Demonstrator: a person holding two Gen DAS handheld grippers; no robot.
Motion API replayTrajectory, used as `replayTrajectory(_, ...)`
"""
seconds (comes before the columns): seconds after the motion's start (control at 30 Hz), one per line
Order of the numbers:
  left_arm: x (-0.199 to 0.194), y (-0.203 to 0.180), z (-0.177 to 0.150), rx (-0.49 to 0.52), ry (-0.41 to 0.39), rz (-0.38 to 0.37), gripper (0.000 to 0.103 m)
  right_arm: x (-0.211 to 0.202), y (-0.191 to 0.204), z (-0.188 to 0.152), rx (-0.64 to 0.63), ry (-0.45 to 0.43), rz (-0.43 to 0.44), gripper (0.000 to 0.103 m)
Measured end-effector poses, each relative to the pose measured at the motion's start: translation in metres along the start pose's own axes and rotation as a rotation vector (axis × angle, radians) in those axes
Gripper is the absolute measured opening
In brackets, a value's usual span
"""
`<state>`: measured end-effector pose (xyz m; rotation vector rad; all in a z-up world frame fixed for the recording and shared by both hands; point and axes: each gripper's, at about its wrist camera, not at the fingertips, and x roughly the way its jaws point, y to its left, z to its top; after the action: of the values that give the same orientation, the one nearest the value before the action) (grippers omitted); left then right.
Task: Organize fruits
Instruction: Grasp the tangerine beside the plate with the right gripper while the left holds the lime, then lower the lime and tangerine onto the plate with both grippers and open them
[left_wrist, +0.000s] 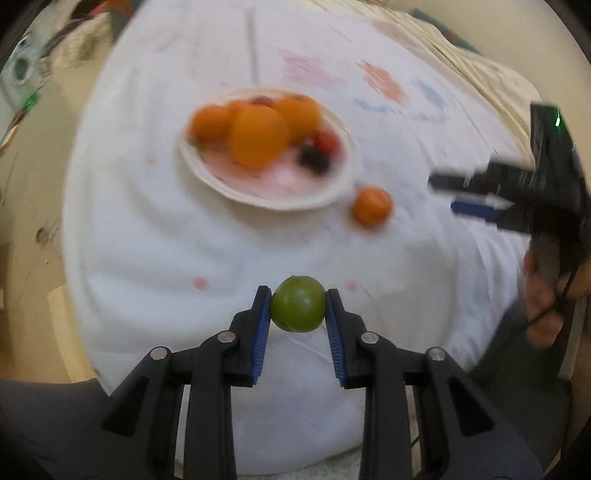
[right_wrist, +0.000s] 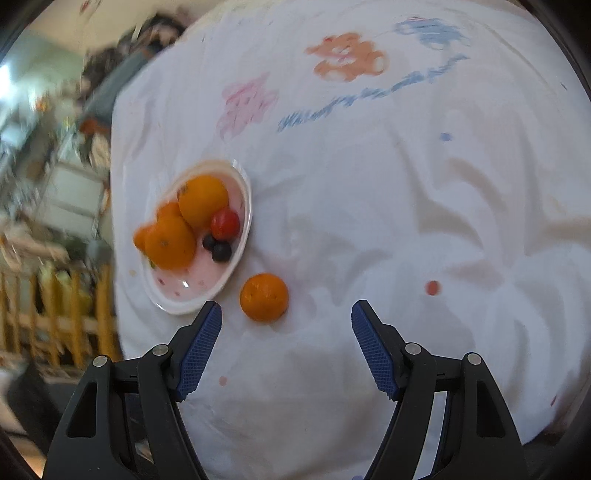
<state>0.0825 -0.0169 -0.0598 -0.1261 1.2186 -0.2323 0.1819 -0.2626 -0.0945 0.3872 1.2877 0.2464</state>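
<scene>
White printed cloth covers the table (left_wrist: 155, 229). Our left gripper (left_wrist: 298, 306) is clamped on a green fruit (left_wrist: 297, 309) — we should carry it level to the plate (left_wrist: 280, 201). Our right gripper (right_wrist: 286, 314) gapes empty near one loose orange (right_wrist: 263, 297). Plate: about four oranges — one red fruit, two dark berries.

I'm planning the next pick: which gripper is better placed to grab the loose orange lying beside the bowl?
Right. The right gripper is open and empty, with the loose orange just ahead between its fingertips. The left gripper is shut on a green fruit.
</scene>
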Motion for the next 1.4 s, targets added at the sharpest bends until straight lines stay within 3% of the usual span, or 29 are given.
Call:
replayTrajectory(0.27, 0.008, 0.022, 0.01, -0.092, -0.008, 0.034, 0.025, 0.062, 0.048, -0.002, -0.304, 0.124, -0.213, 0.075)
replayTrajectory(0.4, 0.012, 0.026, 0.011, -0.11, -0.01, 0.043, 0.025, 0.078, 0.056, -0.003, -0.378, 0.13, -0.256, 0.075)
replayTrajectory(0.47, 0.013, 0.027, 0.012, -0.118, -0.007, 0.04, 0.026, 0.08, 0.058, -0.004, -0.394, 0.13, -0.254, 0.068)
replayTrajectory(0.5, 0.012, 0.027, 0.012, -0.12, -0.005, 0.039, 0.026, 0.081, 0.059, -0.004, -0.399, 0.127, -0.248, 0.062)
replayTrajectory(0.53, 0.013, 0.028, 0.011, -0.12, -0.004, 0.034, 0.026, 0.081, 0.06, -0.004, -0.4, 0.133, -0.224, 0.047)
replayTrajectory(0.57, 0.013, 0.028, 0.011, -0.118, -0.003, 0.033, 0.026, 0.081, 0.061, -0.005, -0.4, 0.139, -0.213, 0.046)
replayTrajectory(0.67, 0.014, 0.028, 0.011, -0.119, -0.002, 0.038, 0.026, 0.077, 0.061, -0.008, -0.413, 0.141, -0.217, 0.046)
replayTrajectory(0.83, 0.013, 0.036, 0.012, -0.144, -0.009, 0.059, 0.025, 0.056, 0.047, -0.011, -0.33, 0.126, -0.168, 0.046)
replayTrajectory(0.97, 0.01, 0.044, 0.015, -0.185, -0.013, 0.074, 0.026, 0.021, 0.027, -0.005, -0.246, 0.044, -0.144, 0.046)
replayTrajectory(1.1, -0.004, 0.052, 0.035, -0.231, -0.039, 0.073, 0.026, -0.015, 0.015, 0.005, -0.17, -0.054, 0.042, 0.046)
replayTrajectory(1.23, -0.015, 0.051, 0.063, -0.213, -0.077, 0.094, 0.025, -0.028, 0.032, 0.014, -0.173, -0.143, 0.166, 0.046)
replayTrajectory(1.4, 0.0, 0.045, 0.091, -0.146, -0.06, 0.121, 0.026, -0.015, 0.047, 0.029, -0.204, -0.132, 0.175, 0.046)
